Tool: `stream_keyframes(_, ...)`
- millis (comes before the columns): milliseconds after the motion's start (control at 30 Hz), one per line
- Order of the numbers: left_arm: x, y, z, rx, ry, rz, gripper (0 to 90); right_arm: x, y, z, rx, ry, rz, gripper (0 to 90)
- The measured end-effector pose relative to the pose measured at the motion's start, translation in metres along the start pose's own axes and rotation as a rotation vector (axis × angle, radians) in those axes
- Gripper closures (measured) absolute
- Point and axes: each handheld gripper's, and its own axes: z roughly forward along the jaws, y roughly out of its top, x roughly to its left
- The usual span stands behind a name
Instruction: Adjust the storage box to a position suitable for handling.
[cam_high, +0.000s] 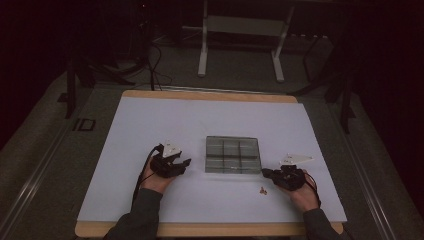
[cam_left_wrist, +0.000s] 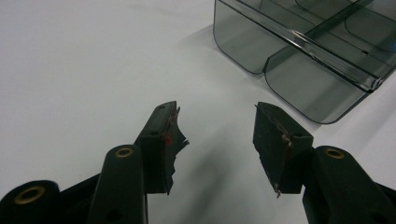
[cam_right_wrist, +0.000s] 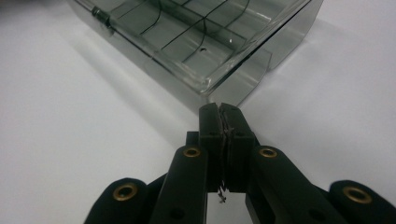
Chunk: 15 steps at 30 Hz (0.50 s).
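Left gripper (cam_left_wrist: 217, 126): jaws apart — nothing between them.
Right gripper (cam_right_wrist: 223, 114): jaws pressed together, empty — just beside the compartment box (cam_right_wrist: 196, 42).

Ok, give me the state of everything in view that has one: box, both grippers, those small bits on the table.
Clear compartment box: lid closed, flat on the table, nothing visible inside.
Left gripper: open, nothing between its pads, beside the box and apart from it.
Right gripper: shut, pads pressed together, pointed at the box's near corner; contact with it cannot be told.
Small brown pieces: loose on the table in front of the box, untouched.
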Motion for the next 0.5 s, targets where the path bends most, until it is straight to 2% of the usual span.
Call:
stream_keyframes(267, 0.0004, -0.0002, 0.0000, 0.000, 0.003, -0.002, 50.5, 0.0028, -0.0013, -0.0063, 0.001, 0.015, -0.017, 88.3)
stream_keyframes(500, 0.0007, -0.0003, 0.0001, 0.001, 0.008, 0.001, 50.5, 0.0073, -0.0013, -0.0053, 0.019, 0.051, -0.036, 86.1)
